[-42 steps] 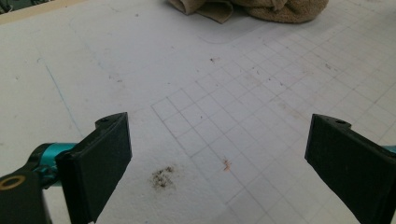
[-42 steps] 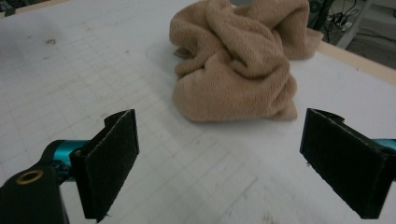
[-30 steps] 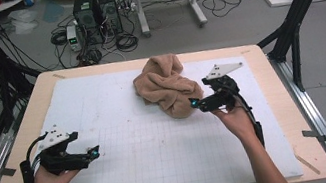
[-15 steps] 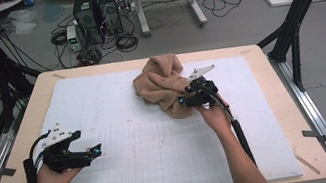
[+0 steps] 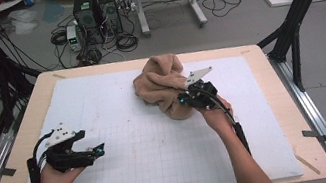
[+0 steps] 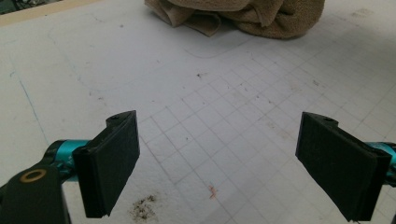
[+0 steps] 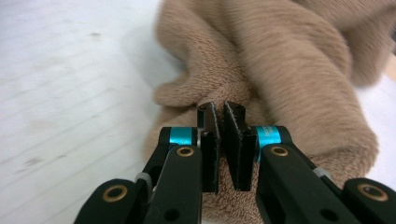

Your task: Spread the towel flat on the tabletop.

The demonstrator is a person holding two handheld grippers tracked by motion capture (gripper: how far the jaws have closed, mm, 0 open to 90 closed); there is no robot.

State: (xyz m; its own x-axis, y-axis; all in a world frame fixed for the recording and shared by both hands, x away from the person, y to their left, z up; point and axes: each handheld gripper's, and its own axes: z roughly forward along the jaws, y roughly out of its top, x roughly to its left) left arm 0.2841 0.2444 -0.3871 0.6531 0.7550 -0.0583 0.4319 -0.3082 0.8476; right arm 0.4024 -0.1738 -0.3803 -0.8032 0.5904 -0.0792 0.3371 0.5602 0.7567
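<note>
Towel-grabbing is the step in hand: my right gripper [image 5: 183, 99] has just been closing, and its fingers [image 7: 211, 149] now stand nearly pressed together, pinching a fold at the near edge of the crumpled tan towel [image 5: 162, 85]. In the right gripper view the two black pads meet with only a thin seam between them, plush cloth bunched around their tips. The towel lies in a heap toward the far middle of the worktop [image 5: 11, 164], on the white gridded mat [image 5: 151, 149] — nothing of it is lifted or spread yet, as far as I can judge.

My left gripper [image 5: 100, 148] hovers low over the near left of the mat, well apart from the towel, with its fingers [image 6: 109, 163] spread wide and nothing between them; its jaws have just been easing inward a touch. In the left gripper view the heap sits far ahead at the top.

Next, I judge, the pinch must hold while I draw the fold up and away from the heap — enough to expose an edge or corner. Then my left hand has to travel across the mat and take a second hold, so the cloth can be opened out between the two.
</note>
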